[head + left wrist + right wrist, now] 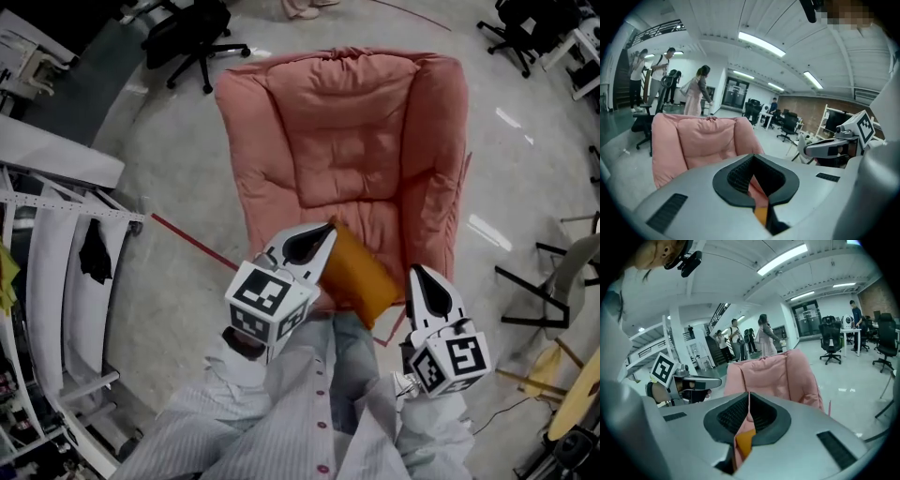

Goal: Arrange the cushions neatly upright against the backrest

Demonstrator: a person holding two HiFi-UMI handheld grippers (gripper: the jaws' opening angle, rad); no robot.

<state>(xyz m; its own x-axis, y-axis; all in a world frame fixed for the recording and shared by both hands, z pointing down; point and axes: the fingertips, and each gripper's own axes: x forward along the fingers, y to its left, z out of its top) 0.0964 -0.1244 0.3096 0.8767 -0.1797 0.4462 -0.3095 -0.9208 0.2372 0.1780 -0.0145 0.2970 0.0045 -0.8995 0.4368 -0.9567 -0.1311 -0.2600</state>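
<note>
Gleaming grey floor [169, 187] around pink padded chair [347, 141], office chairs [187, 33] beyond

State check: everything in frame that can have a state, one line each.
orange cushion: held up off the seat between both grippers, tilted, at the chair's front edge.
left gripper: shut on the cushion's left corner.
right gripper: shut on the cushion's right corner.
pink armchair: no cushion against its backrest yet.

Orange cushion [361, 272]: one — pink armchair [347, 141]: one — left claw [317, 246], right claw [422, 281]: two.
</note>
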